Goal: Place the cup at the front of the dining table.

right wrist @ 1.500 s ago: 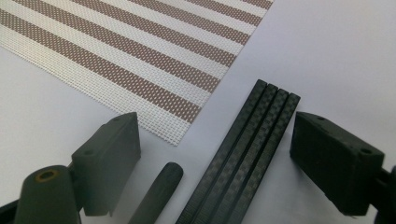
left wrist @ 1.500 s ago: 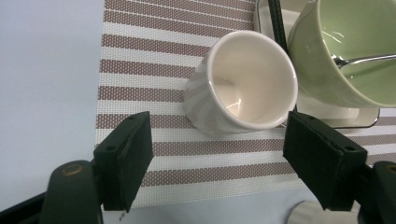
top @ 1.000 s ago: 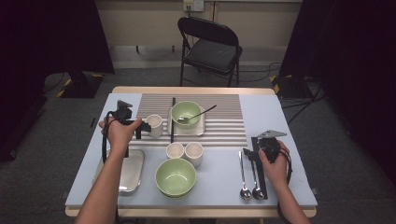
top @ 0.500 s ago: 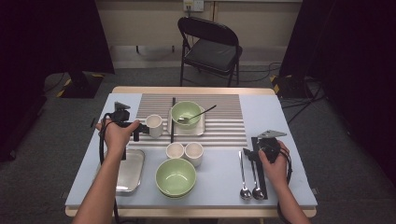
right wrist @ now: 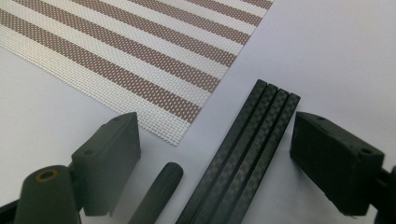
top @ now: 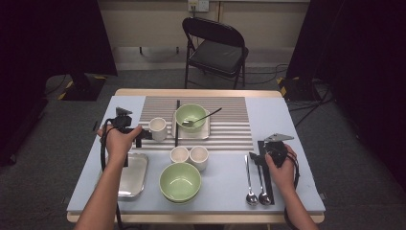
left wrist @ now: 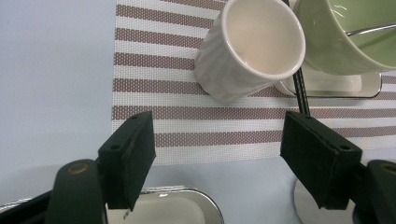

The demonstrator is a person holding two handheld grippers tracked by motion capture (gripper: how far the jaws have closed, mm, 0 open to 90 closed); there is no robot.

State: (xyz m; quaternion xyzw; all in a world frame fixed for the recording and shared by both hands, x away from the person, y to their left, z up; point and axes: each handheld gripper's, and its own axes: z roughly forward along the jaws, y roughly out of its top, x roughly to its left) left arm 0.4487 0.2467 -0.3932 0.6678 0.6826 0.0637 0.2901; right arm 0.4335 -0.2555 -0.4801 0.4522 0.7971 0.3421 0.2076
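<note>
My left gripper (left wrist: pixel 219 158) is open, and its black pads (left wrist: pixel 133 161) have nothing between them. A white cup (left wrist: pixel 250 49) stands just ahead of it on the striped placemat (left wrist: pixel 154 84), apart from the jaws. In the high view the left gripper (top: pixel 142 135) is just left of the white cup (top: pixel 158 128). My right gripper (right wrist: pixel 215 158) is open and low over the table, with a bundle of black chopsticks (right wrist: pixel 243 154) lying between its jaws, untouched by the pads. A dark spoon handle (right wrist: pixel 159 193) lies beside them. In the high view the right gripper (top: pixel 261 155) is at the table's right.
A green bowl (top: pixel 190 116) with a spoon sits on a small tray on the placemat, with a black chopstick (top: pixel 177 122) to its left. Two small cups (top: pixel 179 154) and a large green bowl (top: pixel 180 181) stand in the middle. A steel tray (top: pixel 130 175) lies front left, two spoons (top: pixel 250 179) front right.
The left gripper has shifted slightly to the left, away from the white cup. The right hand has kept still.
</note>
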